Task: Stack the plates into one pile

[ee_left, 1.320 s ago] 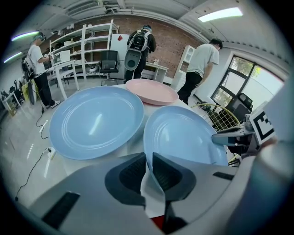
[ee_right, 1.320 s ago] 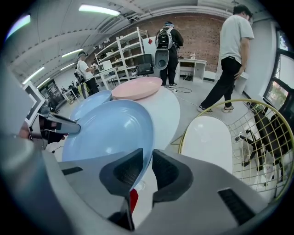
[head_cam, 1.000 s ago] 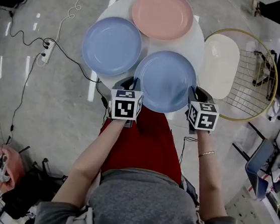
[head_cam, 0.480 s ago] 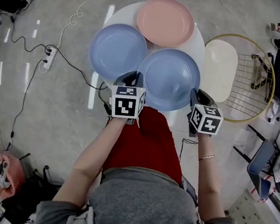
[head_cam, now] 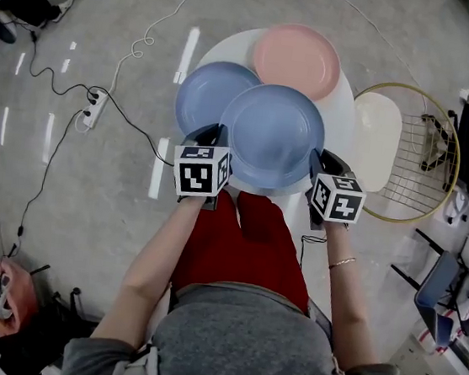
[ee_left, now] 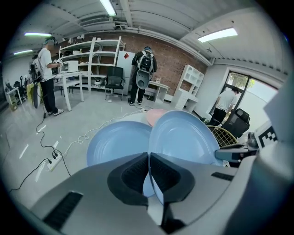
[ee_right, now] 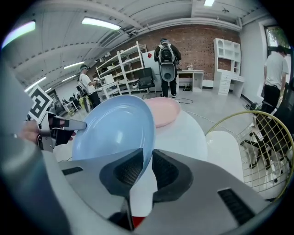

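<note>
A light blue plate (head_cam: 270, 136) hangs tilted above the round white table (head_cam: 342, 119), gripped at both sides. My left gripper (head_cam: 220, 136) is shut on its left rim; its jaws have just been closing, with the rim between the pads (ee_left: 149, 158). My right gripper (head_cam: 318, 160) is shut on the right rim (ee_right: 147, 156). The held plate overlaps the right part of a second blue plate (head_cam: 205, 94) lying on the table. A pink plate (head_cam: 297, 60) sits at the table's far side. In the left gripper view the held plate (ee_left: 183, 137) stands right of the lying one (ee_left: 117, 142).
A chair with a cream seat (head_cam: 377, 128) and a gold wire frame (head_cam: 425, 155) stands right of the table. A cable and a power strip (head_cam: 91, 110) lie on the floor at left. People and shelves (ee_left: 92, 59) stand far off in the room.
Both grippers have lifted the blue plate and carried it away from me and to the left; it now overlaps the other blue plate.
</note>
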### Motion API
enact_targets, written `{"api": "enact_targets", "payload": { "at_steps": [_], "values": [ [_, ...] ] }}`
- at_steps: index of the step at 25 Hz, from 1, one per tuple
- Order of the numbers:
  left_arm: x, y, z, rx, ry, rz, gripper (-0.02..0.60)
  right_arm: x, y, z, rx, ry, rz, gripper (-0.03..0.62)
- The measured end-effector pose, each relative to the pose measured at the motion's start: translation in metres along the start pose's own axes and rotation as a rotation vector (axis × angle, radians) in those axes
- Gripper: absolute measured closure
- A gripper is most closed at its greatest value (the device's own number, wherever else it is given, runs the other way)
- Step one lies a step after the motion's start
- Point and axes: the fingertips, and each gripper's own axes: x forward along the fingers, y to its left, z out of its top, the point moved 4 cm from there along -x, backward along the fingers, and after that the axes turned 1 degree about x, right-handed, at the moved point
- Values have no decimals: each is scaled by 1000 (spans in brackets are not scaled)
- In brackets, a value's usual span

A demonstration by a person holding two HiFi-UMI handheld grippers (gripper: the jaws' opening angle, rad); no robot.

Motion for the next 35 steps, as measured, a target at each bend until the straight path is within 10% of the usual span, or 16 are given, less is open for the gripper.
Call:
{"api": "enact_targets", "payload": {
  "at_steps": [18,35],
  "values": [
    [-2,125,34,-20,14,71,554,75,97,51,-45,30,61,517],
    [26,159,23,26,72,68,551,119,112,51,-85,83,5,517]
  ]
}}
